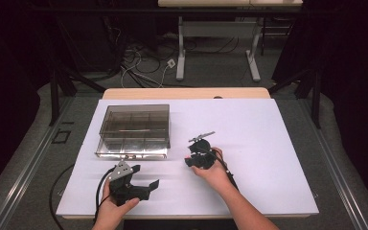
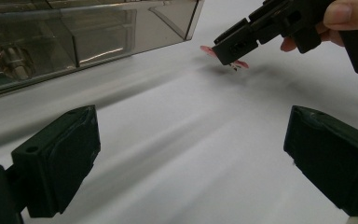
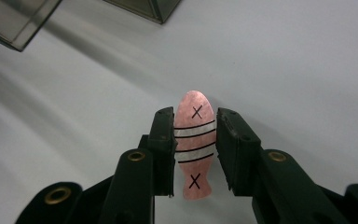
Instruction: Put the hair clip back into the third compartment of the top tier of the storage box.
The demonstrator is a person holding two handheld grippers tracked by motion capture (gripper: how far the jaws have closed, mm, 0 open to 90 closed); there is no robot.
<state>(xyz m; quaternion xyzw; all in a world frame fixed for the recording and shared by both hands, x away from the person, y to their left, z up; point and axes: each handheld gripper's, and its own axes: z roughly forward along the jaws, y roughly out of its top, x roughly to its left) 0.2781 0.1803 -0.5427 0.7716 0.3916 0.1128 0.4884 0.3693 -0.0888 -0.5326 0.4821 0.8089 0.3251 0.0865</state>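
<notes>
smoked divided box (image 1: pixel 135 130) is the landmark, on the white surface (image 1: pixel 268 143). left claw (image 2: pixel 186 158) sits in front of the box, jaws wide, nothing between them. right claw (image 3: pixel 195 149) is right of the box's front corner, clamped on a pink fish tag (image 3: pixel 194 144). tag's long axis runs along the jaws, nose out. right claw is nearer the box; whether the tag touches the surface is unclear.
</notes>
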